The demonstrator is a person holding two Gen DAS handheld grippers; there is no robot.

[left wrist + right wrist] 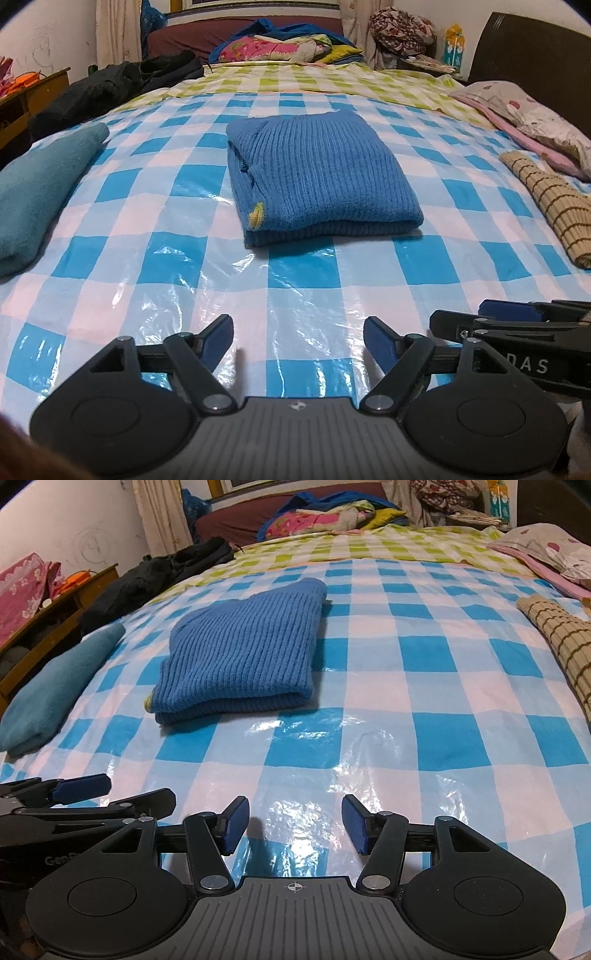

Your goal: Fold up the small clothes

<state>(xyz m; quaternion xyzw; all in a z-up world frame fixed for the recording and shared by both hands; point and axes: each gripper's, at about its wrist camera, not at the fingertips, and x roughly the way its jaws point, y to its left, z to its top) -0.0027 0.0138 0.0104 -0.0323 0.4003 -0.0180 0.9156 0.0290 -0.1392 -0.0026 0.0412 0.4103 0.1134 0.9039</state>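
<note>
A blue ribbed knit garment lies folded into a thick rectangle on the blue-and-white checked plastic sheet; it also shows in the right wrist view. My left gripper is open and empty, low over the sheet, well short of the garment. My right gripper is open and empty too, beside the left one, with the garment ahead to its left. Each gripper shows at the edge of the other's view.
A folded teal cloth lies at the left. A tan striped cloth lies at the right. Black clothing, piled bedding and a pink pillow sit farther back. A wooden table stands left of the bed.
</note>
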